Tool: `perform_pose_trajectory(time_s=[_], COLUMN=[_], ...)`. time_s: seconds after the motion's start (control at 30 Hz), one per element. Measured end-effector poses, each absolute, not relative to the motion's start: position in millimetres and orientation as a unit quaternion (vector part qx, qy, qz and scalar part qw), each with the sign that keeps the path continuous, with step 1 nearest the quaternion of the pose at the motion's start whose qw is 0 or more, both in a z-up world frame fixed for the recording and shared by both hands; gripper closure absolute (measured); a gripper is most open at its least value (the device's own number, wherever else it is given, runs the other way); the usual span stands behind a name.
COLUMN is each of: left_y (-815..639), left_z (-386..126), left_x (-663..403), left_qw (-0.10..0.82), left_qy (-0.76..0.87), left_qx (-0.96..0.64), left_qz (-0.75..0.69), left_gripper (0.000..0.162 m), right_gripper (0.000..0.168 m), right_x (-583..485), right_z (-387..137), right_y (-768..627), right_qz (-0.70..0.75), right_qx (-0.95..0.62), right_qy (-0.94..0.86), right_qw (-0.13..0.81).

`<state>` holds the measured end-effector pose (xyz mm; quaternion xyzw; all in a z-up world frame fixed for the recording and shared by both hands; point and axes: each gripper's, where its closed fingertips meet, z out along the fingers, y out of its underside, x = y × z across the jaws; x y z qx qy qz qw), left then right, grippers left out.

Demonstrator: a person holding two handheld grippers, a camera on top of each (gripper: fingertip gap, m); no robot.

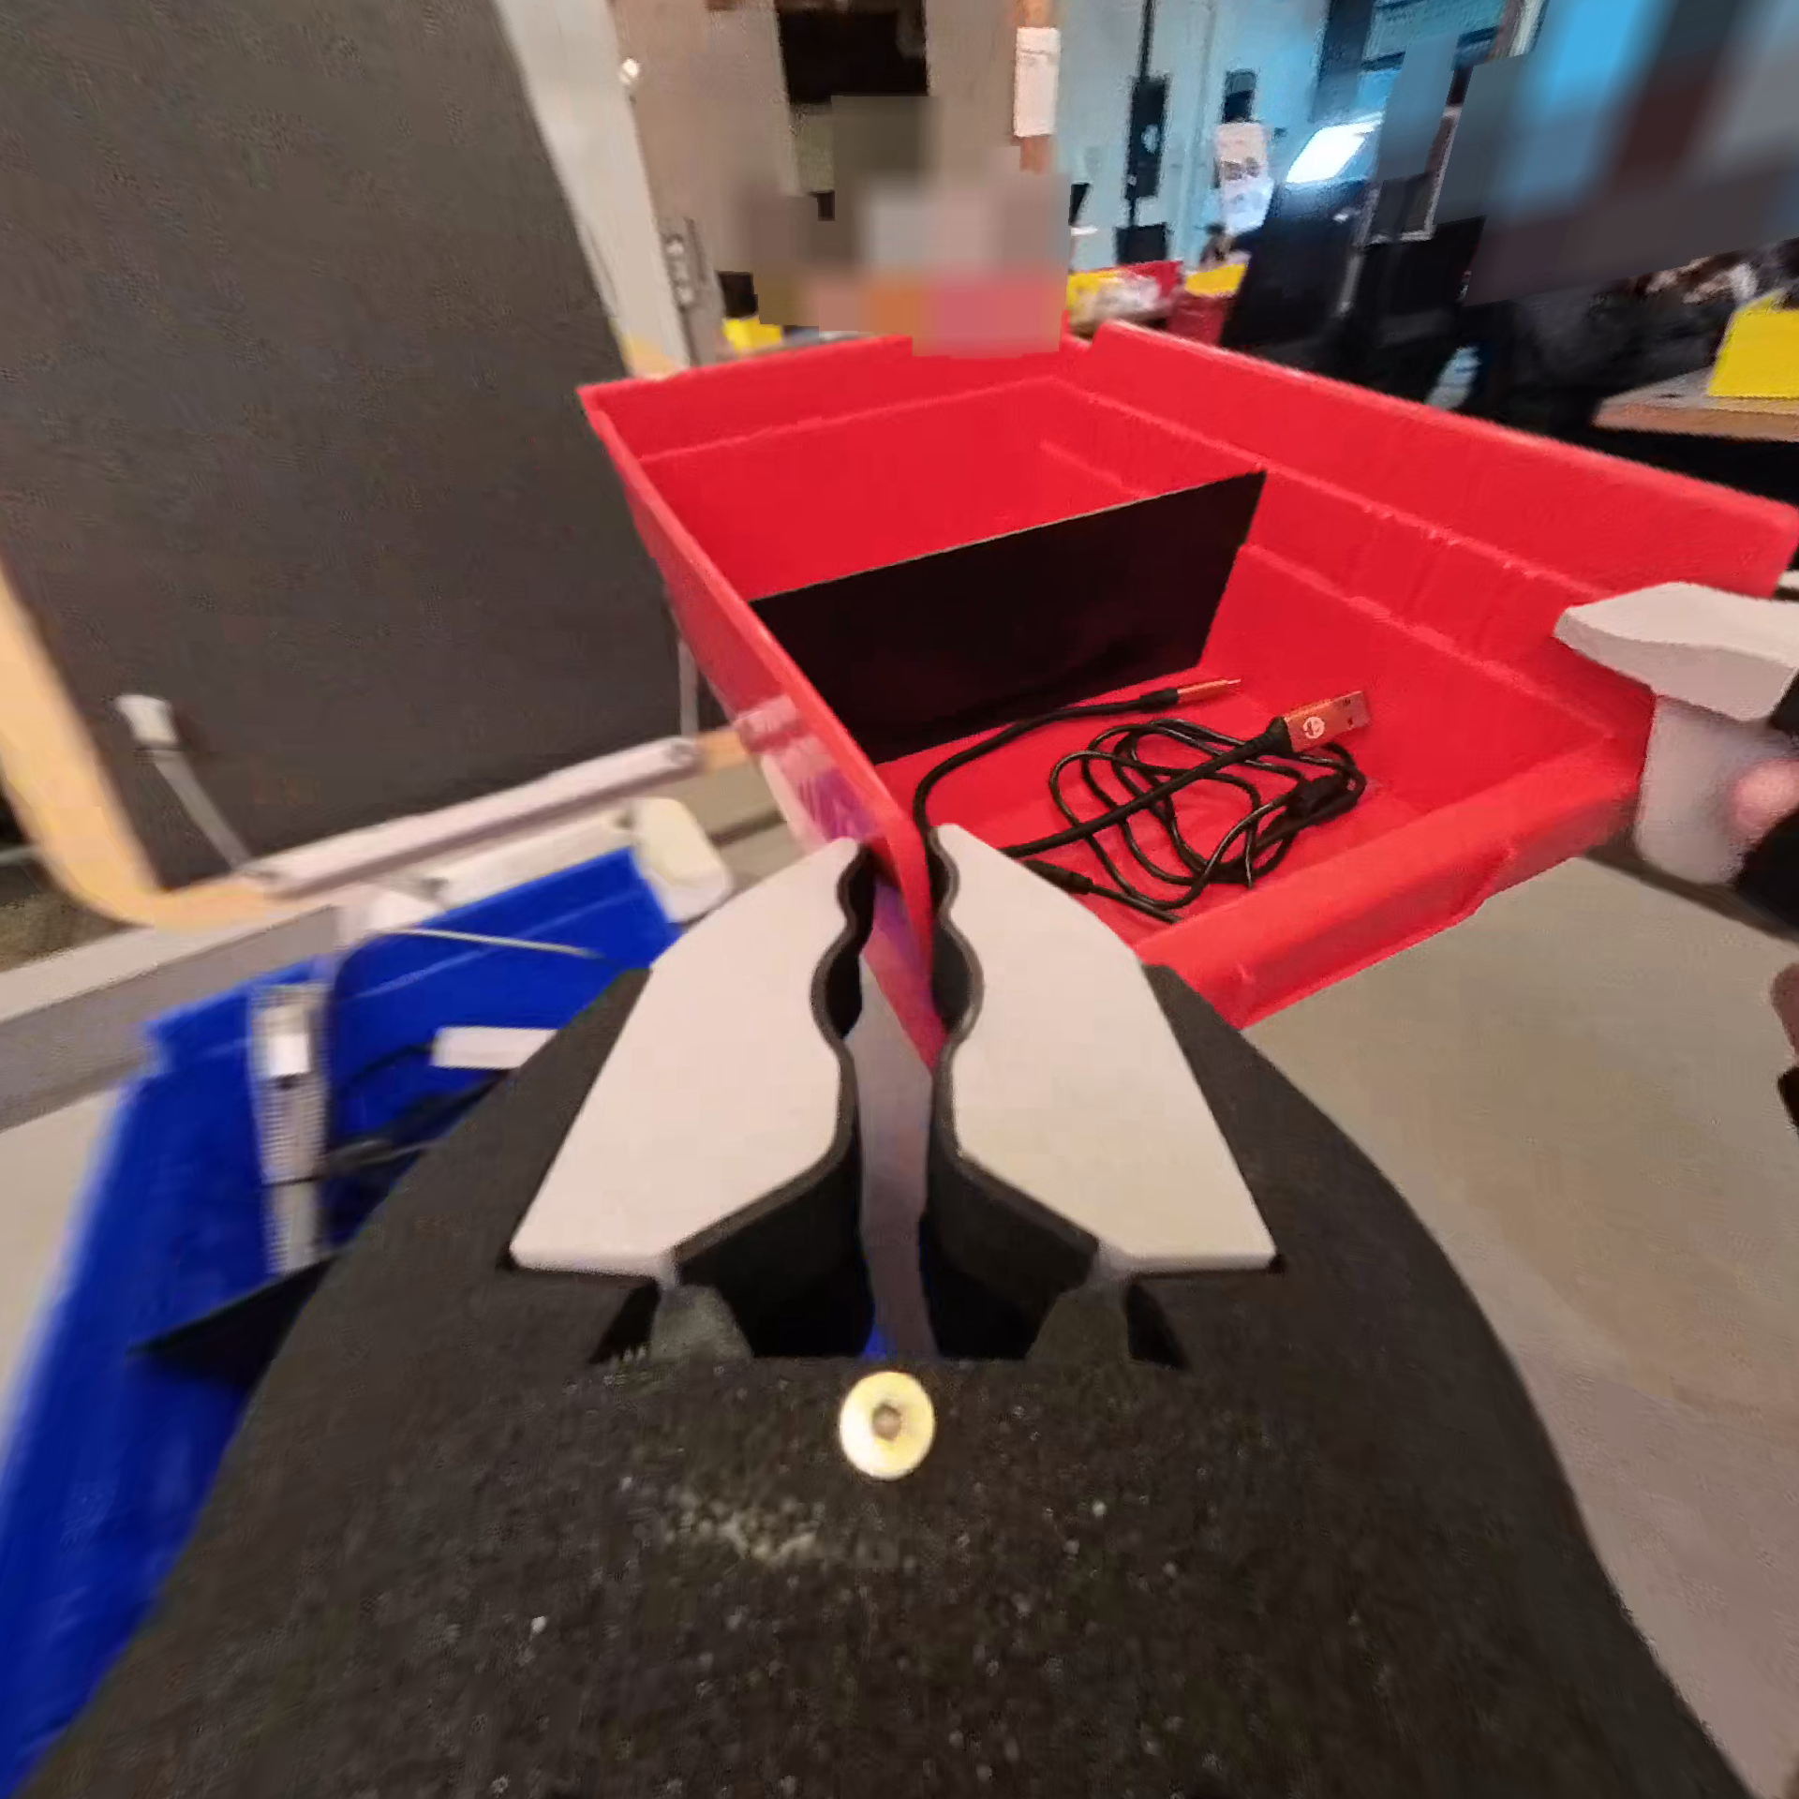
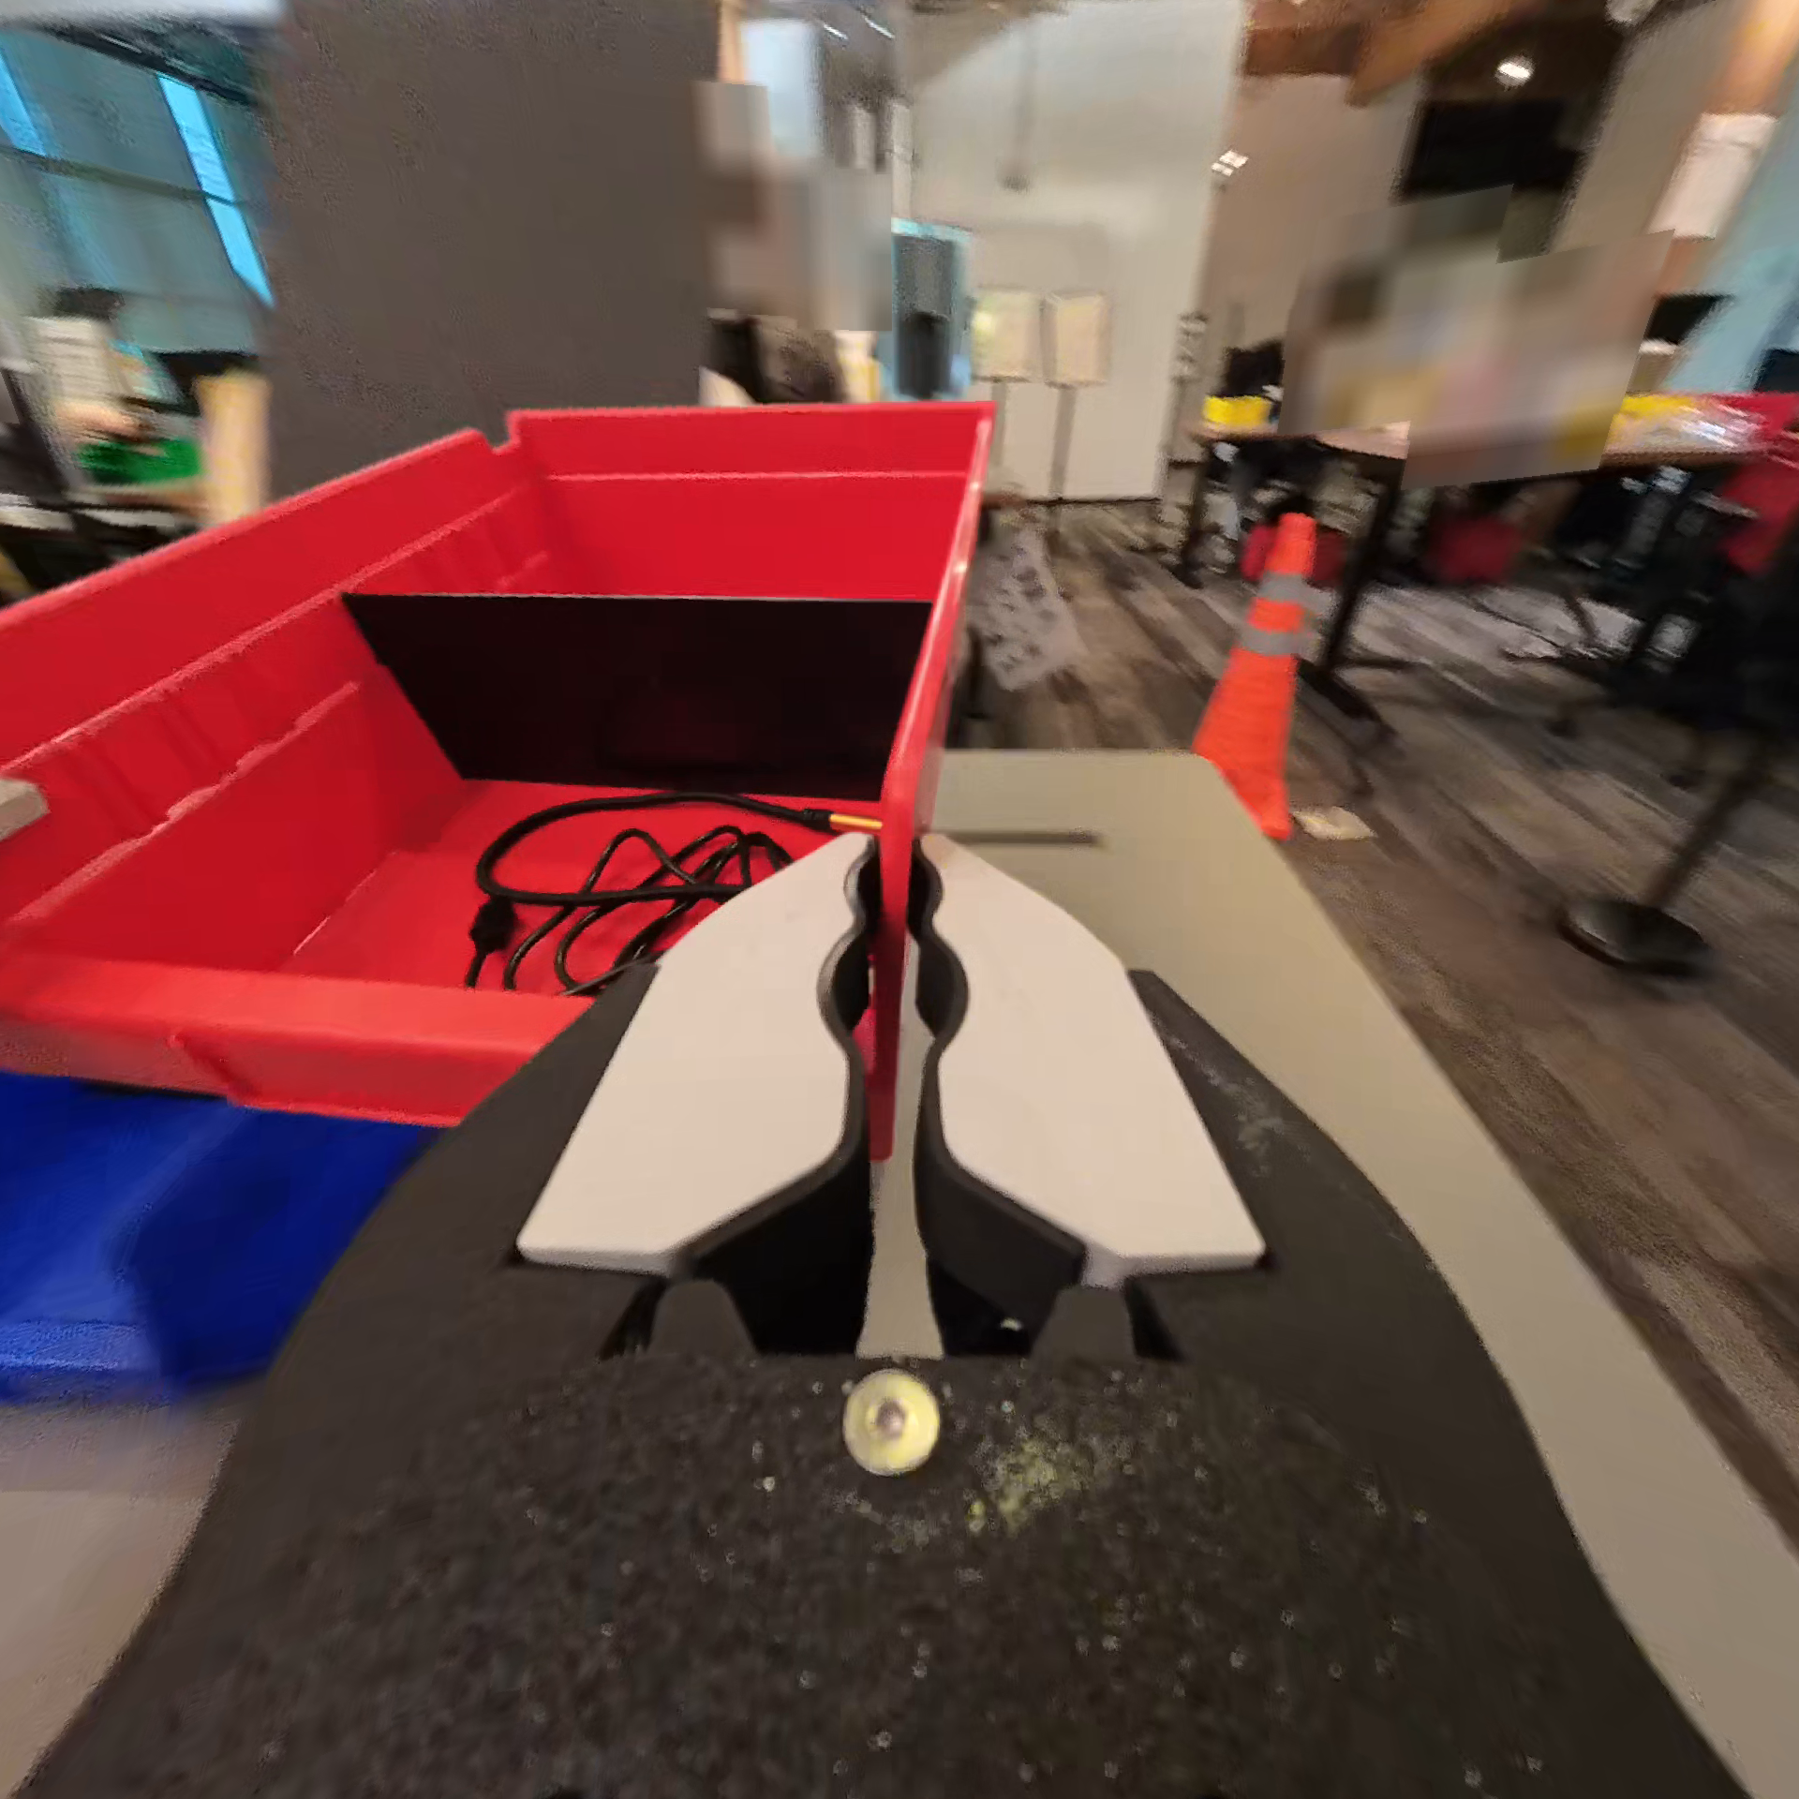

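At the centre of the left wrist view, the left gripper (image 1: pixel 898 857) is closed down on the left side wall of a red bin (image 1: pixel 1314 935), its grey fingers (image 1: pixel 720 1051) pinching the thin rim between them. The right gripper (image 2: pixel 896 852) does the same on the opposite wall of the red bin (image 2: pixel 195 681), at the centre of the right wrist view; it also shows at the right edge of the left view, with a hand behind it. Inside the bin, a black divider (image 1: pixel 1012 613) stands across the middle, and a coiled black cable (image 1: pixel 1197 808) with a red plug lies on the floor in front of it. A blue bin (image 2: pixel 146 1217) sits below at lower left, partly under the red one. An orange cone (image 2: pixel 1261 672) stands on the floor at right.
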<state>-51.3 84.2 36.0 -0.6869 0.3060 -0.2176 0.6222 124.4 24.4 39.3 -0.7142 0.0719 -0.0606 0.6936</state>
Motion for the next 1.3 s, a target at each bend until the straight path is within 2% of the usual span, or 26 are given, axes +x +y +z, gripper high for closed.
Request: perform_pose_trajectory(time_s=[0.17,0.27,0.47,0.67,0.73,0.87,0.97,1.07,1.2,1.3], left_y=[74.2,84.4,91.9,69.7,58.5,47.3,55.6,83.2,109.7,125.8], left_z=[-40.6,-75.7,-119.3,-121.7,-115.0,-77.2,-49.4,-37.7,-40.4,-79.6], left_x=[53.3,68.7,71.0,79.2,70.7,18.1,-48.6,-140.9,-254.5,-285.7], left_qw=[0.561,0.560,0.519,0.474,0.453,0.455,0.495,0.557,0.594,0.559], left_qy=[0.339,0.351,0.351,0.422,0.449,0.457,0.428,0.372,0.254,0.218], left_qx=[-0.718,-0.724,-0.754,-0.726,-0.716,-0.696,-0.695,-0.716,-0.755,-0.791], left_qz=[-0.233,-0.200,-0.198,-0.263,-0.285,-0.317,-0.299,-0.196,-0.115,-0.123], left_gripper=[0.153,0.153,0.149,0.138,0.143,0.138,0.132,0.131,0.131,0.125], right_gripper=[0.164,0.163,0.165,0.165,0.163,0.149,0.145,0.143,0.125,0.129], right_x=[229.6,248.5,256.9,268.9,270.8,265.5,219.0,117.5,-47.2,-82.4], right_z=[-25.7,-65.2,-126.9,-126.3,-121.4,-63.8,-12.3,8.7,-34.0,-78.6], right_y=[4.3,21.1,41.4,42.1,40.2,24.0,19.8,30.3,45.8,74.9], right_qz=[-0.056,-0.002,-0.020,-0.025,-0.049,-0.110,-0.111,-0.057,0.071,-0.033], right_qx=[-0.758,-0.773,-0.809,-0.818,-0.819,-0.771,-0.736,-0.725,-0.738,-0.773], right_qy=[0.101,0.095,0.105,0.145,0.135,0.119,0.072,-0.026,-0.134,-0.162], right_qw=[0.642,0.627,0.578,0.555,0.555,0.616,0.664,0.686,0.658,0.612])
